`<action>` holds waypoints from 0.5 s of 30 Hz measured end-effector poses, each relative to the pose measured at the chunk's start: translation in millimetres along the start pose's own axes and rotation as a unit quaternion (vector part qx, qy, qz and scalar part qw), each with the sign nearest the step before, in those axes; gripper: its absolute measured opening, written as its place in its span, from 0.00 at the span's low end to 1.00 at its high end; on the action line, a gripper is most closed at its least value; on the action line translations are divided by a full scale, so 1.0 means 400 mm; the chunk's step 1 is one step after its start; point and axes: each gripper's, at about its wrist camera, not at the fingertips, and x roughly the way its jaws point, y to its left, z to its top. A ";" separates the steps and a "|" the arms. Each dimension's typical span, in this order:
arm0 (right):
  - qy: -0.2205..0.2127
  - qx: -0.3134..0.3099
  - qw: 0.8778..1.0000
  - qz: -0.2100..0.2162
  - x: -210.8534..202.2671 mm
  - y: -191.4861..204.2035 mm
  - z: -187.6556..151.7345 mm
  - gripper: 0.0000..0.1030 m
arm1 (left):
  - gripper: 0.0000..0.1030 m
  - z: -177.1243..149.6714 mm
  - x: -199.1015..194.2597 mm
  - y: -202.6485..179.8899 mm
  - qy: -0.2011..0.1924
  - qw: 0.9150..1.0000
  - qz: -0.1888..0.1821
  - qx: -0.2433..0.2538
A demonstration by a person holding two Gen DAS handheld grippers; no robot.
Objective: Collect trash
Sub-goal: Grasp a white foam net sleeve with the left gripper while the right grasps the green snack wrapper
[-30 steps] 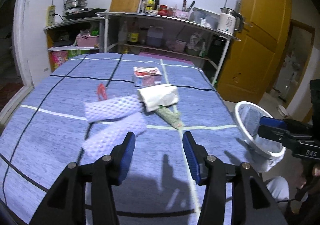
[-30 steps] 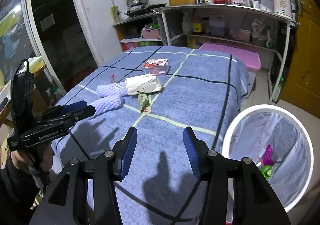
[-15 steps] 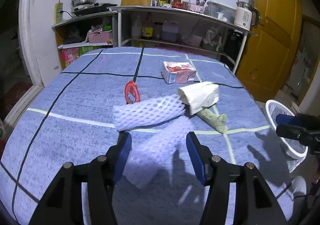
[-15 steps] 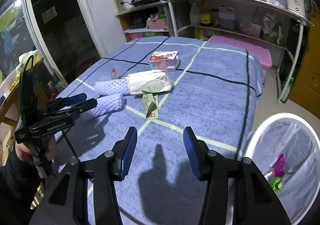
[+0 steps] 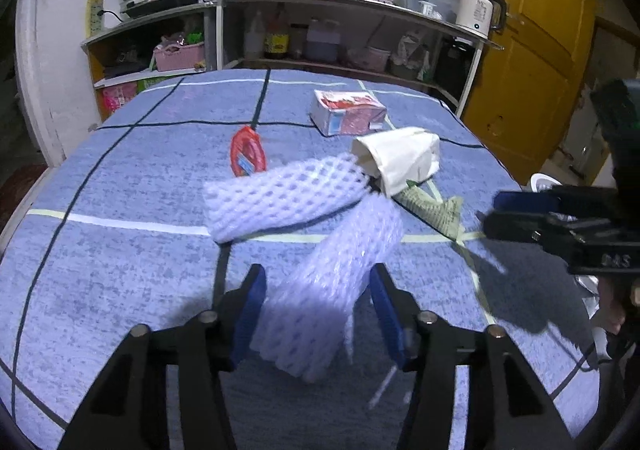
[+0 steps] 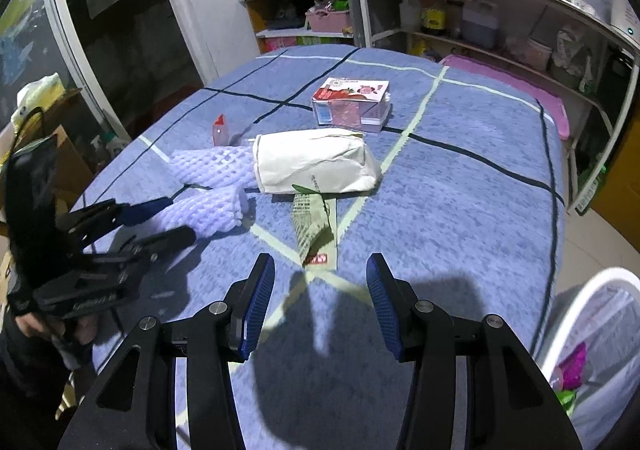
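Left wrist view. The left hand-held gripper (image 5: 316, 314) stands astride the near foam net (image 5: 328, 290), which lies on the blue tabletop (image 5: 120, 270). Its jaws have just been closing with the net between them. The left pad looks to be at the net's edge; a gap shows at the right pad, so the net is not yet pinched. A second foam net (image 5: 280, 198) lies just beyond, touching the first. A paper bag (image 5: 400, 158) rests against its far end, a green wrapper (image 5: 432, 210) beside the bag, a red sachet (image 5: 248, 154) to the left, and a carton (image 5: 348, 112) further back. The right hand-held gripper (image 5: 516, 214) enters from the right, near the wrapper.

Right wrist view. The right hand-held gripper (image 6: 320, 302) has its jaws spread and holds nothing. It is aimed at the wrapper (image 6: 312, 226), which lies flat just ahead of its fingertips, not yet between them. The bag (image 6: 316, 162) sits directly behind the wrapper. The bin (image 6: 580, 330) stands off the tabletop's edge at lower right, with some rubbish already inside. The left hand-held gripper (image 6: 160, 222) is seen at the near net (image 6: 208, 210).

Assessment. The step in hand is picking up, two pieces at once. The left needs to finish closing on the soft net, which will compress, then lift clear of its neighbour. The right needs to go forward and down over the thin wrapper, then close; a flat piece may slip the pads. Both then go to the bin.
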 end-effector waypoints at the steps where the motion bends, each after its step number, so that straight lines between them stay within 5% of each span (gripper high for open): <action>1: 0.002 0.000 1.000 -0.001 0.006 0.001 0.004 0.48 | 0.46 -0.003 0.001 -0.002 0.003 1.000 0.004 0.001; 10: 0.024 -0.007 1.000 -0.001 0.084 0.009 0.032 0.47 | 0.34 -0.019 -0.011 0.001 -0.001 1.000 0.003 -0.011; 15: 0.027 -0.026 0.999 -0.015 0.104 0.025 0.033 0.27 | 0.30 -0.023 -0.015 0.005 -0.003 1.000 0.004 -0.022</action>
